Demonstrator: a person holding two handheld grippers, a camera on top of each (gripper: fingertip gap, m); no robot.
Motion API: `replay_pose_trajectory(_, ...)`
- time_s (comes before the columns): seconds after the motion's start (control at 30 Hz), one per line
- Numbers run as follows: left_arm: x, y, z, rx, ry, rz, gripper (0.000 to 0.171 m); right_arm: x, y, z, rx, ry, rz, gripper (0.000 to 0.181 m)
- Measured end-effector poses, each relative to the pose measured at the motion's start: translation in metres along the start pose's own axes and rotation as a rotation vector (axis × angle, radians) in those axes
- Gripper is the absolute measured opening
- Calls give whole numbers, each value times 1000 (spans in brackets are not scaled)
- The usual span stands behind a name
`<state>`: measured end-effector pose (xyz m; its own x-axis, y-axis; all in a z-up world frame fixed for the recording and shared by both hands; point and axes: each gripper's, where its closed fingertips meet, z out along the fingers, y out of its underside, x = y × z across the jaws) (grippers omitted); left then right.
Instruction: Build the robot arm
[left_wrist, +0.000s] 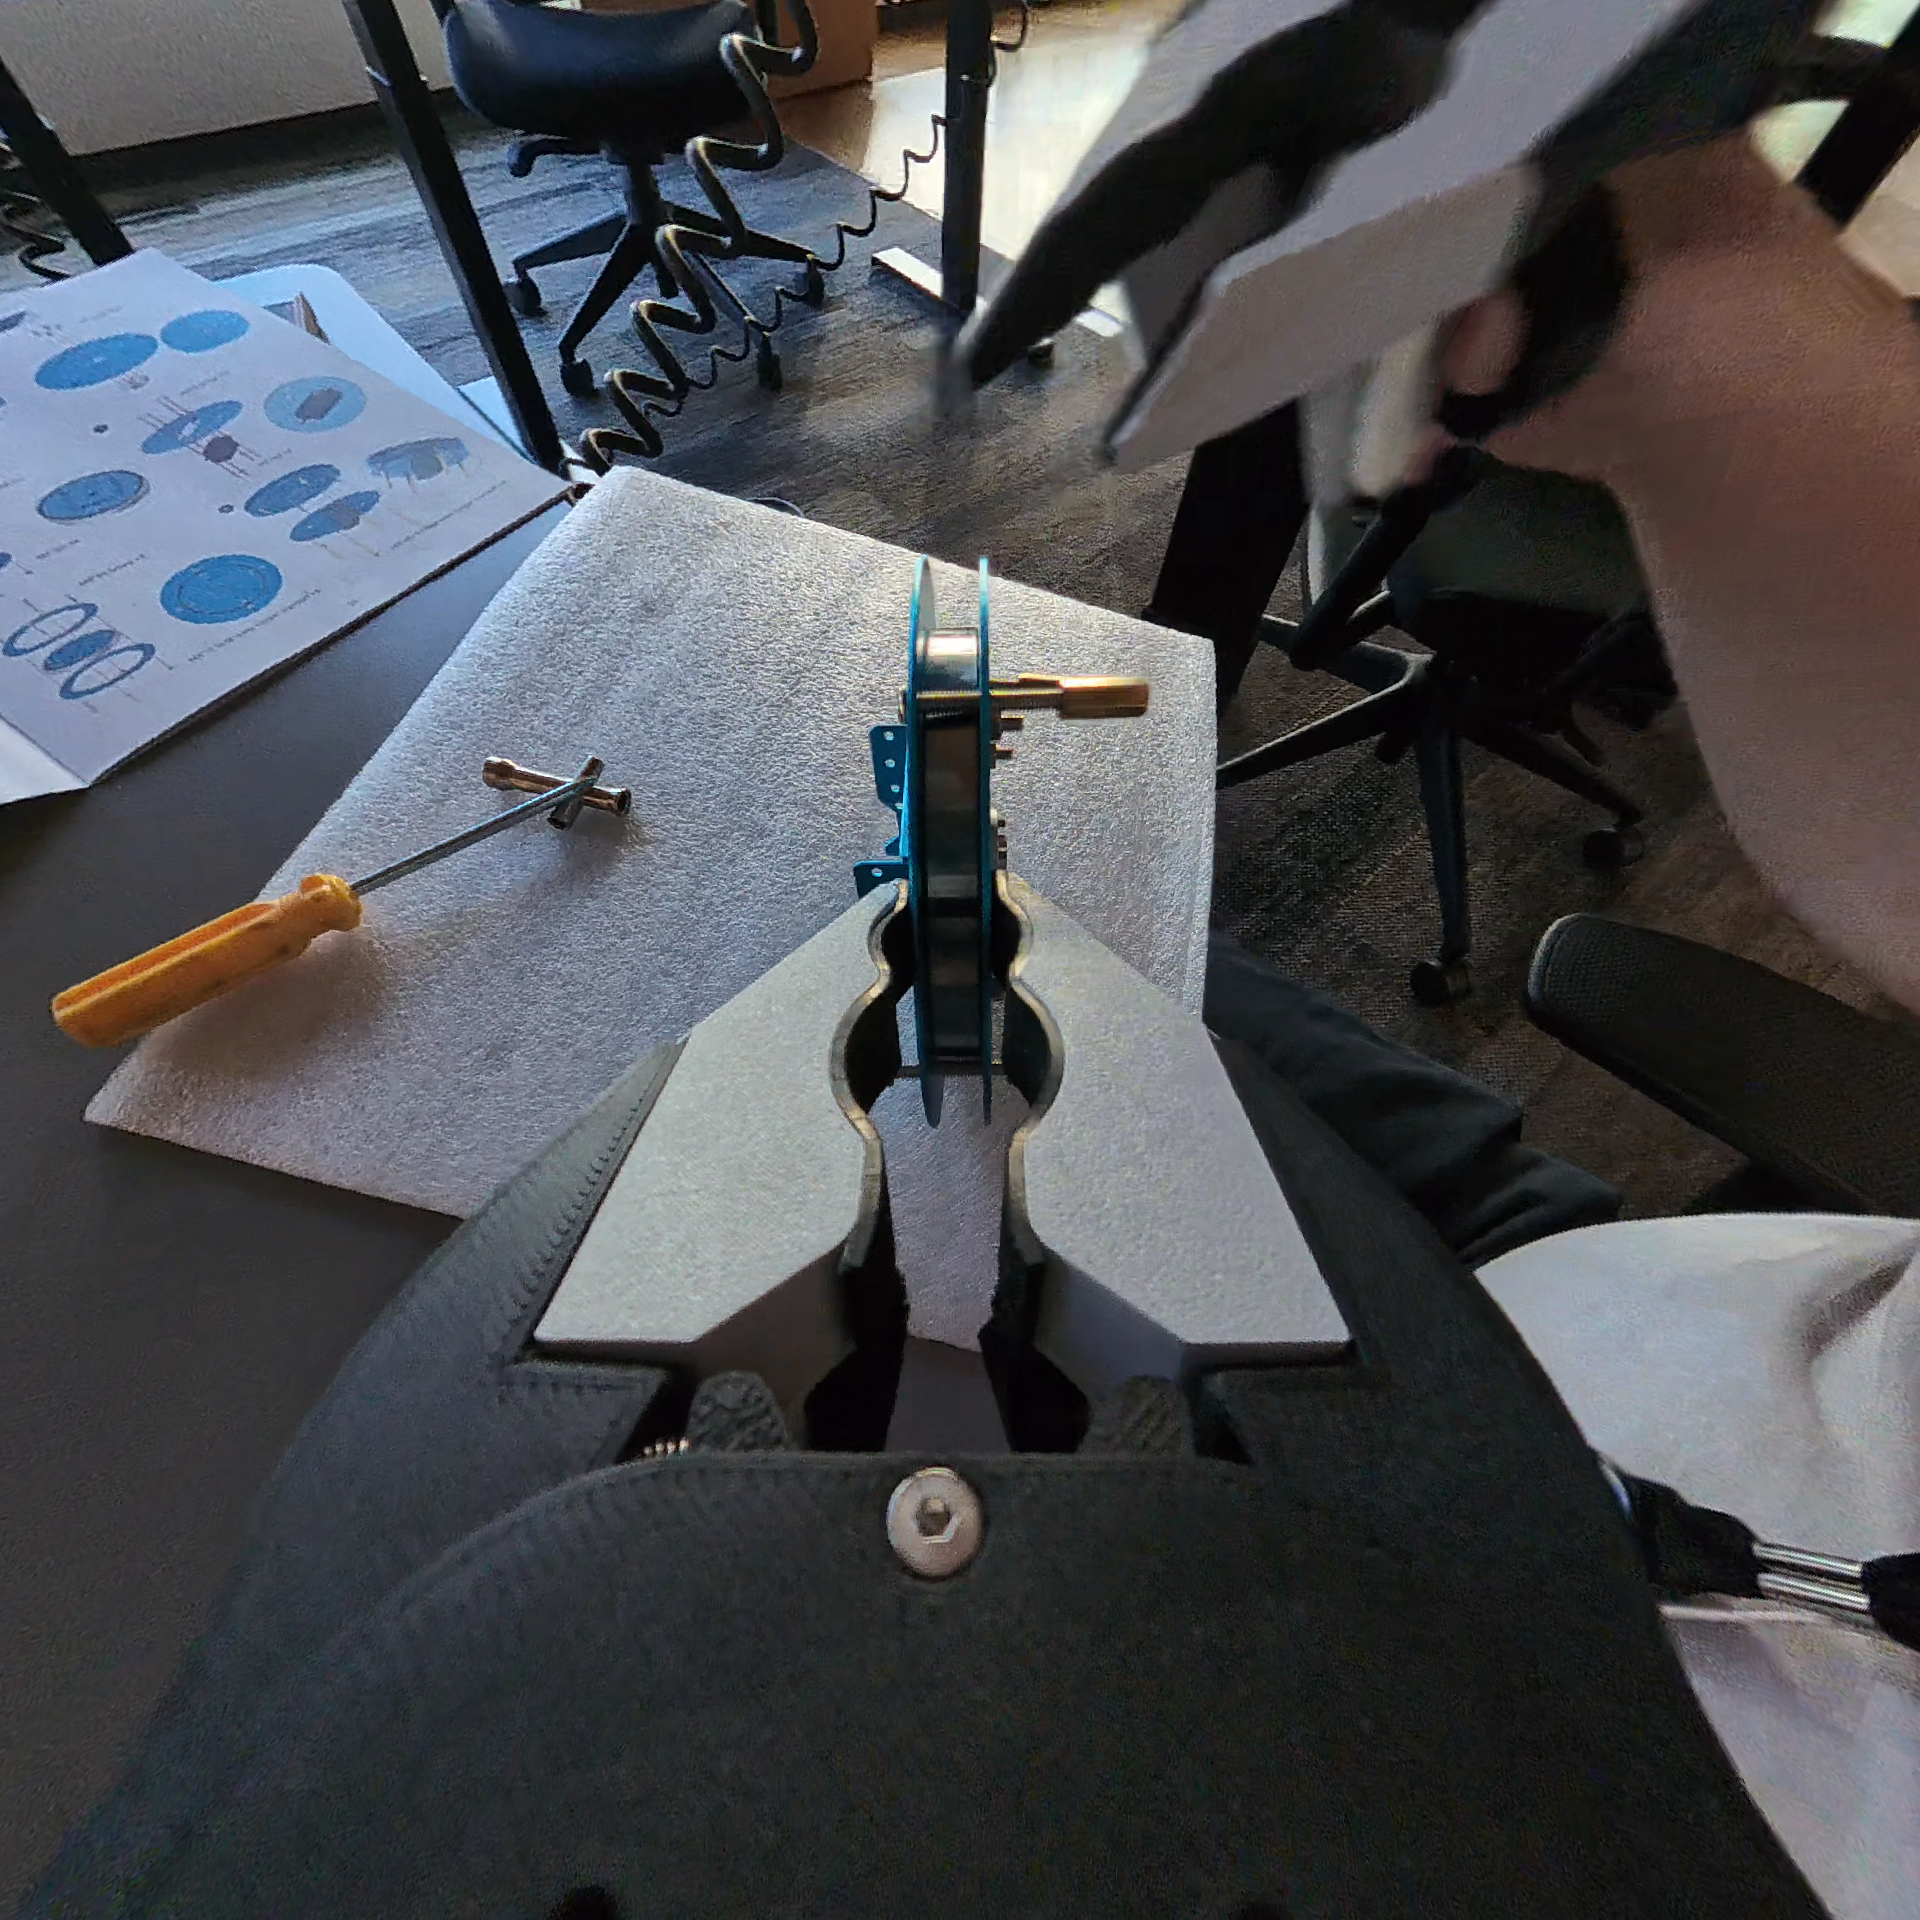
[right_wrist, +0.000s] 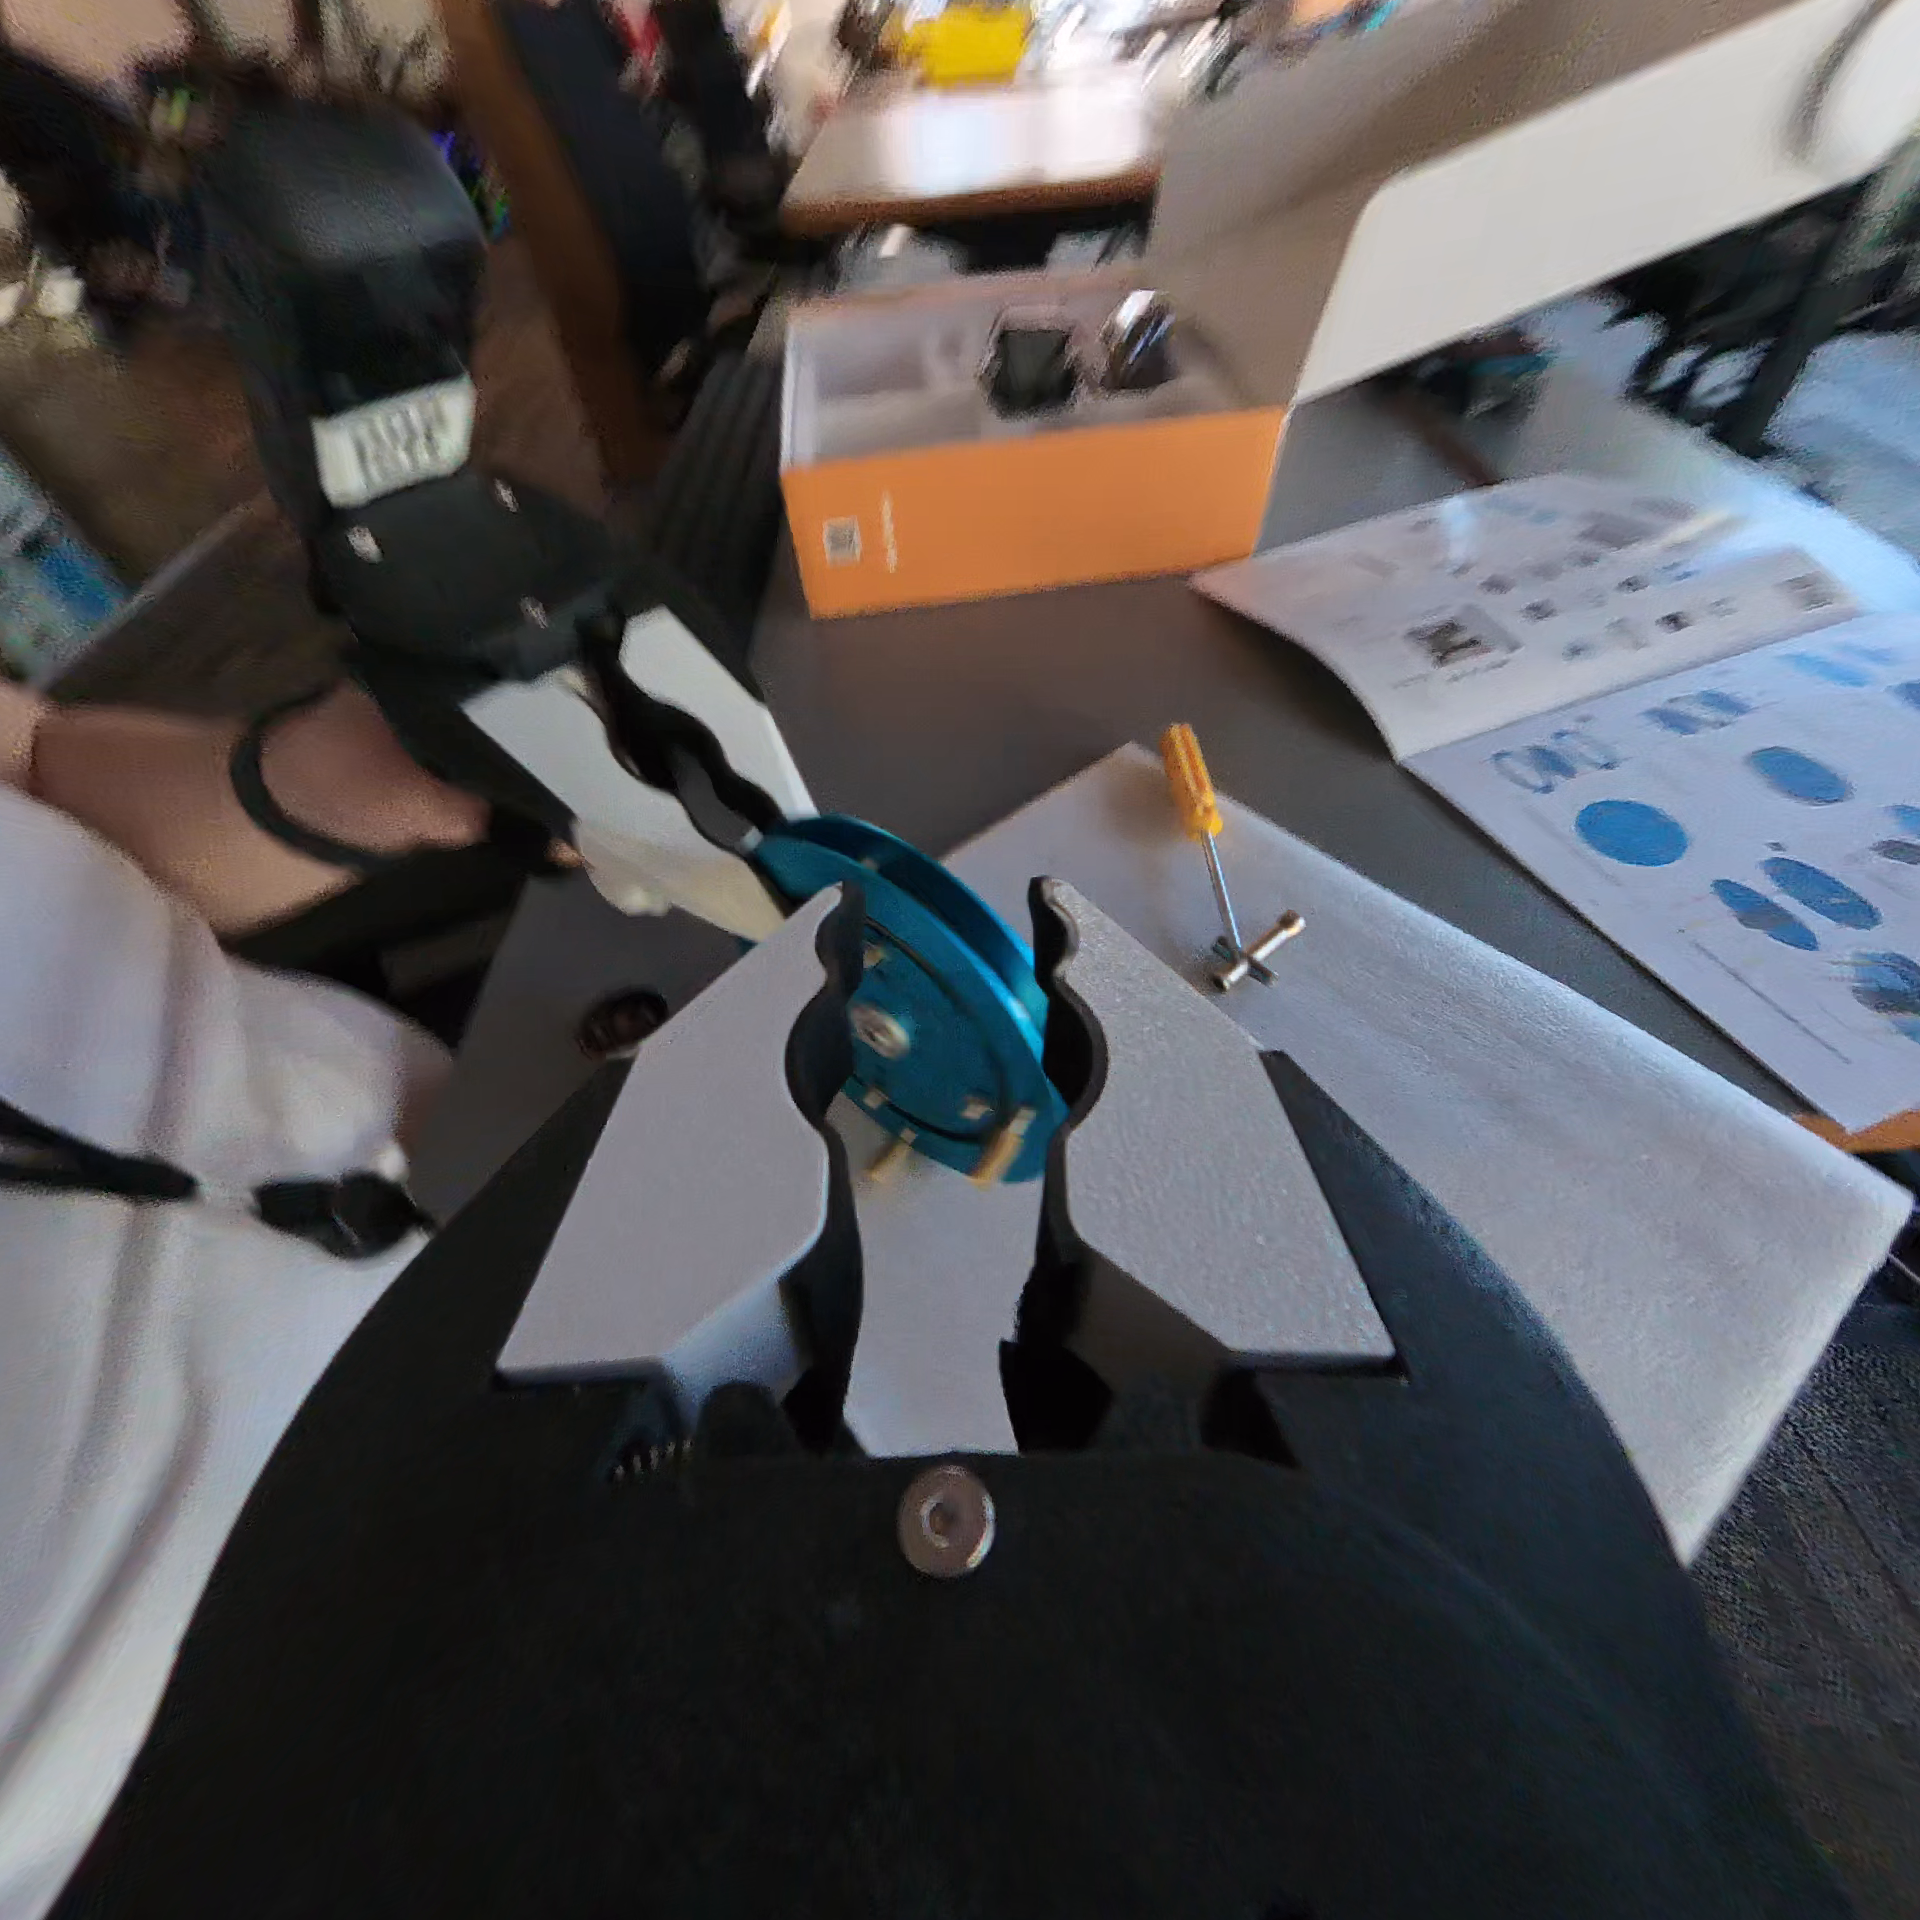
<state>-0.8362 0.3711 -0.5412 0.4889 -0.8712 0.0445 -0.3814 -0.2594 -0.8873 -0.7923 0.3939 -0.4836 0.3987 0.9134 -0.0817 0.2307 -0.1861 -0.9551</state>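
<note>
No legible writing — print blurred, tiny.

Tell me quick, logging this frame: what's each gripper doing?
Left gripper: shut on the blue wheel, held edge-on above the foam sheet.
Right gripper: open, empty, near the wheel.

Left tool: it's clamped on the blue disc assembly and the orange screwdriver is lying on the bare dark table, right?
Not quite. The left tool does clamp the blue disc assembly, but the left wrist view shows the orange screwdriver lying on the white foam sheet, not the bare table.
</note>
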Motion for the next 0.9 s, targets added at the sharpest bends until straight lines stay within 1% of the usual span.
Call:
replay_pose_trajectory(0.07,2,-1,1,2,-19,-1,12,-23,-6,-8,100,75,70,28)
replay_pose_trajectory(0.1,2,-1,1,1,-26,2,12,-28,-2,-9,109,130,125,27)
replay_pose_trajectory(0.2,3,-2,2,-5,-42,12,12,-34,15,-3,88,239,216,27)
replay_pose_trajectory(0.3,1,-3,3,2,-45,-17,12,-32,22,2,69,312,230,27)
replay_pose_trajectory(0.43,-1,-4,4,12,-48,-50,12,-29,26,15,67,380,228,24)
replay_pose_trajectory(0.5,-1,-4,4,14,-48,-47,12,-26,25,17,83,411,224,18)
replay_pose_trajectory(0.57,0,-5,4,19,-50,-43,12,-25,27,18,76,429,212,5)
replay_pose_trajectory(0.73,2,-4,3,40,-38,-22,12,-26,28,17,92,435,213,4)
replay_pose_trajectory(0.8,5,-4,1,42,2,-27,17,-27,28,17,100,435,216,4)
replay_pose_trajectory(0.9,5,-8,-13,77,99,-87,36,-26,28,17,97,443,208,4)
